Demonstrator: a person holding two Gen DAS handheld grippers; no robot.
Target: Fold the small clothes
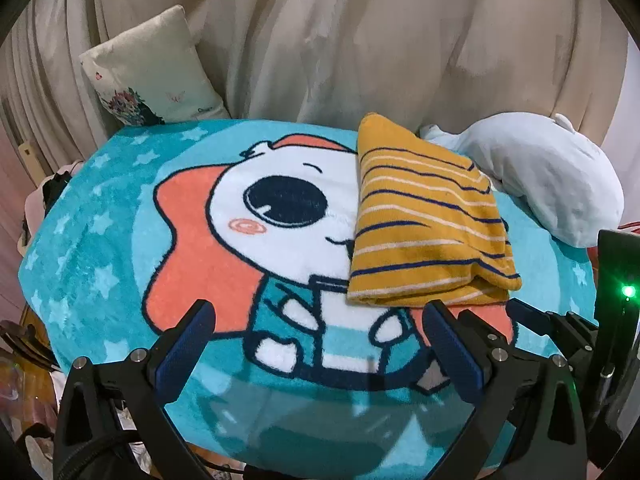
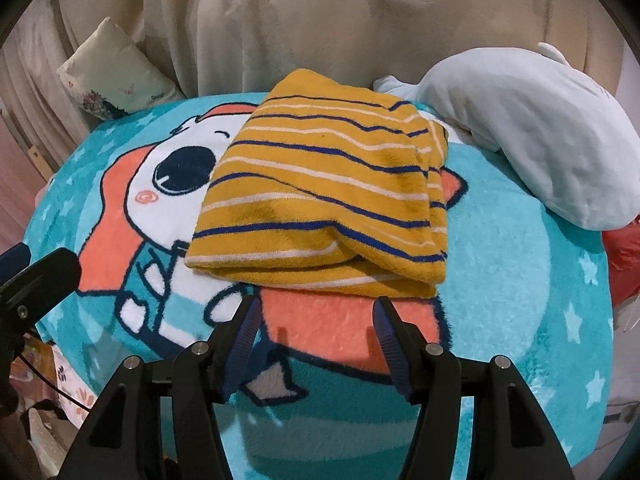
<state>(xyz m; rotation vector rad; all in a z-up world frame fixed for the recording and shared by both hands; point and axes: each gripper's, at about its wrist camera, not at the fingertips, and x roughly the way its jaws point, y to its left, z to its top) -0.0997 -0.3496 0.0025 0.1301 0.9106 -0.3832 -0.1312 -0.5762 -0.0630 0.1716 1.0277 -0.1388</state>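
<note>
Both grippers, left [image 1: 320, 320] and right [image 2: 314, 316], are held released and empty just short of the folded shirt [image 2: 324, 204], which lies on the rug [image 1: 100, 240]. If one layer alone is pinched, the fold could be dragged open. Its underside layers are hidden.
</note>
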